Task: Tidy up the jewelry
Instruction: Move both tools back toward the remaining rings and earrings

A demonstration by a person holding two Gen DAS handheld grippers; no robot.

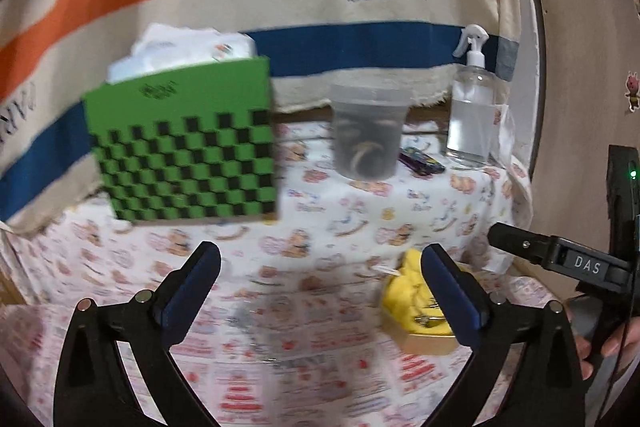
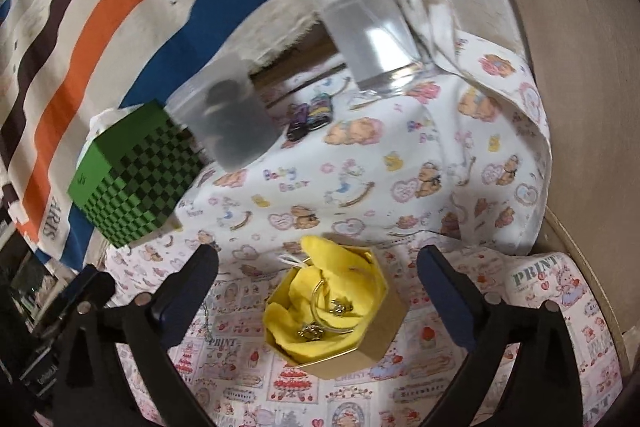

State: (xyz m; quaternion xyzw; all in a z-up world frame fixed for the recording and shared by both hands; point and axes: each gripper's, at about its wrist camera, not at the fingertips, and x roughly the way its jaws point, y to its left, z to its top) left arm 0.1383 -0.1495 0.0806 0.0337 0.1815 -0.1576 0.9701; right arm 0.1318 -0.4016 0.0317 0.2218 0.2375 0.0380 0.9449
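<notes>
Both jaws wide, nothing between them. My right gripper (image 2: 318, 303) hangs over the hexagonal gold box (image 2: 340, 311), which sits near the table's front edge on the printed cloth (image 2: 360, 187). Bangle (image 2: 332, 303) and small charms lie on the yellow lining (image 2: 320, 343). My left gripper (image 1: 320, 291) sits left of the box. Chain (image 2: 206, 323) on the cloth beside the box looks next: I'd come down steeply and pinch one strand only, clear of the cloth.
</notes>
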